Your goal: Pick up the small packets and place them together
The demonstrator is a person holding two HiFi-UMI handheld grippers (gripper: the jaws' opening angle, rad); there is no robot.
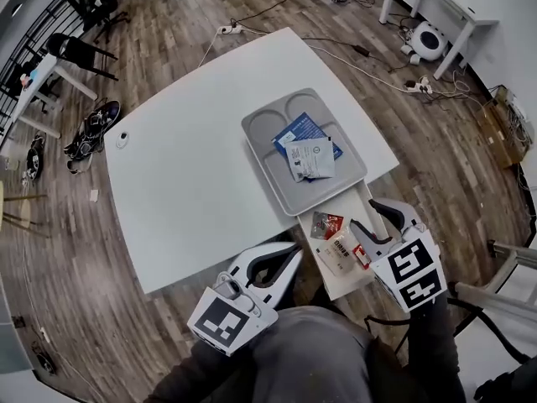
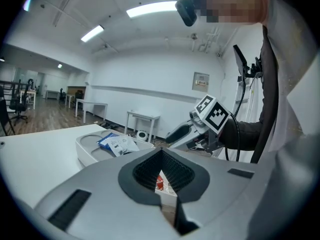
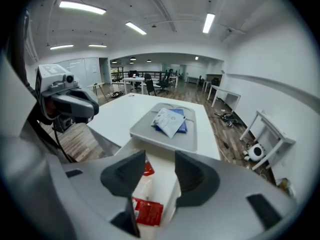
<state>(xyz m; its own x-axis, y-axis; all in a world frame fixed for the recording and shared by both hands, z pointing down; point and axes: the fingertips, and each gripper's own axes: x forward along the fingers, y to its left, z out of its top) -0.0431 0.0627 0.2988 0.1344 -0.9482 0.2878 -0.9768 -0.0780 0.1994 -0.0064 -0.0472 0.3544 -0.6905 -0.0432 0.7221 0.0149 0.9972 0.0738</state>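
The left gripper hangs off the near edge of the white table, short of the packets; in the left gripper view its jaws are closed tip to tip with nothing in them, and a bit of red packet shows through the hollow between the pads. Further right, a grey tray lies on the table with a blue packet in it and a white packet lying partly over the blue one. Just in front of the tray, a narrow white shelf juts out past the table's near edge; on it lie the small packets: a red packet nearest the tray, a pale packet just behind it, and a second red packet beside that one. The right gripper is over the shelf's right side, pointing down at it; its jaws stand apart and grip nothing, the packets lying below and between them.
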